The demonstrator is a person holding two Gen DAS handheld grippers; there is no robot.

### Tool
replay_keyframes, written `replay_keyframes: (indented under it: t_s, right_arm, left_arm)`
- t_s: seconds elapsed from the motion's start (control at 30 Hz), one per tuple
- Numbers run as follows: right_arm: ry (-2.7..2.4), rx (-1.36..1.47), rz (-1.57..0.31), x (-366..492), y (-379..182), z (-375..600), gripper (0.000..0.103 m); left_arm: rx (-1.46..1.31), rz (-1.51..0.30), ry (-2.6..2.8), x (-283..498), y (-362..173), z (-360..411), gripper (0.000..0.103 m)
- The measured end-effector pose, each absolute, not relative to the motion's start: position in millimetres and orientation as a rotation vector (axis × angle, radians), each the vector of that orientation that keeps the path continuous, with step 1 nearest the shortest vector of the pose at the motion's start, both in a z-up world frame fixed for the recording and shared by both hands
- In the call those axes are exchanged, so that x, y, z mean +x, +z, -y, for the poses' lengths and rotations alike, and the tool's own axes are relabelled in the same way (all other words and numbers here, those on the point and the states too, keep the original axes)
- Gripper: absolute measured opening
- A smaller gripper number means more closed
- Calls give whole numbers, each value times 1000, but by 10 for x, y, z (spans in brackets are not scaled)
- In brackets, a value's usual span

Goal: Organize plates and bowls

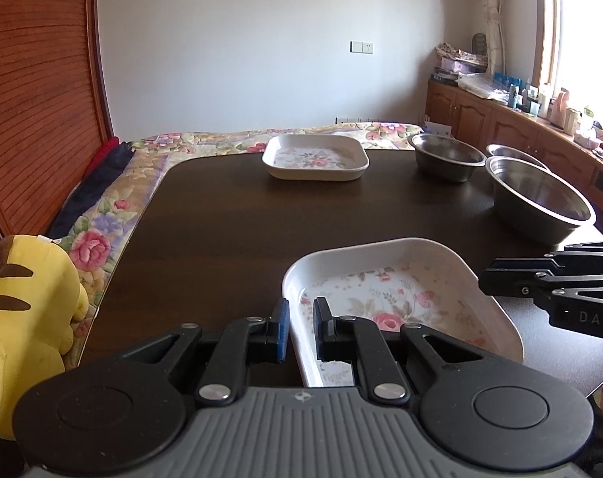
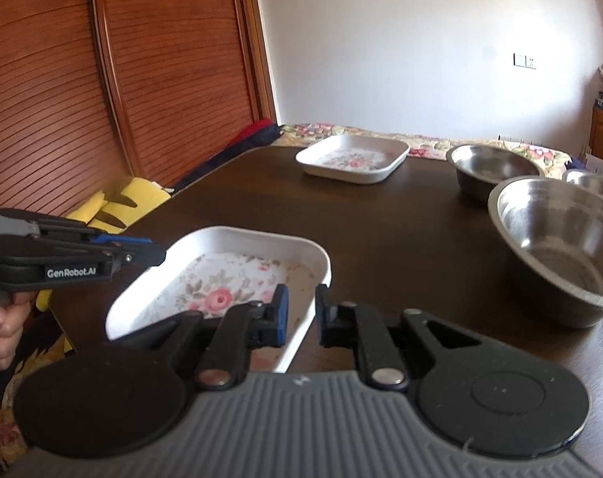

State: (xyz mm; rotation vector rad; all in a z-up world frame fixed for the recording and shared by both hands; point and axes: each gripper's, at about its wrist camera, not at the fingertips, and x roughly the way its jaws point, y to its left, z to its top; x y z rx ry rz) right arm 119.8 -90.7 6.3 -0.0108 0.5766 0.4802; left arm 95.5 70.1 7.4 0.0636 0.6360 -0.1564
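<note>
Both grippers are applied to the near floral dish [image 1: 401,298], a white square dish at the near edge of the dark bench [image 1: 229,207]. The left gripper [image 1: 300,328] straddles the dish's left rim, one pad outside the wall and one inside; the right gripper [image 2: 301,312] straddles the right rim in the same way. On both, the jaws stand narrowly apart around the rim. Whether the pads are pressing the wall or only bracketing it cannot be told, and the dish appears to rest on the bench.

The probable destination is the far floral dish [image 1: 315,157], a matching dish near the far edge of the bench, for stacking. Three steel bowls occupy the right side: the large bowl [image 2: 560,247] nearest, a medium bowl [image 2: 494,171] behind it, and a small bowl [image 2: 592,183] at the far right, partly hidden.

Procedure for the step in hand:
1. Close both jaws fully on the rim before any lift; a smooth wall is likely to slip under a light grip.
2. Raise both sides together so that the dish stays level.
3. Travel left of the large bowl, which stands near the right gripper.
4. Align corners over the far dish, lower until seated, then release.

A yellow plush toy [image 1: 26,318] lies off the left edge, clear of the route.
</note>
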Motion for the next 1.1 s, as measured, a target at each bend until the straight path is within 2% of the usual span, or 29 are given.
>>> replay_keyframes:
  t_s: [0.3, 0.4, 0.57, 0.8, 0.9, 1.1]
  right_arm:
    - [485, 5, -552, 1231, 199, 928, 16]
    - [486, 14, -535, 1271, 286, 960, 22]
    - [481, 23, -508, 1418, 433, 1034, 22]
    - [469, -1, -497, 1786, 520, 1050, 34]
    - [462, -7, -497, 1966, 525, 1025, 44]
    - [448, 7, -515, 2308, 495, 949, 44]
  left_arm:
    - [52, -602, -159, 954, 189, -692, 25]
    - [46, -582, -159, 985, 254, -683, 32]
    - [51, -555, -159, 1098, 346, -652, 41]
    - [62, -535, -152, 1397, 411, -653, 48]
    - [65, -533, -149, 1545, 434, -656, 51]
    - [71, -523, -143, 1857, 484, -710, 53]
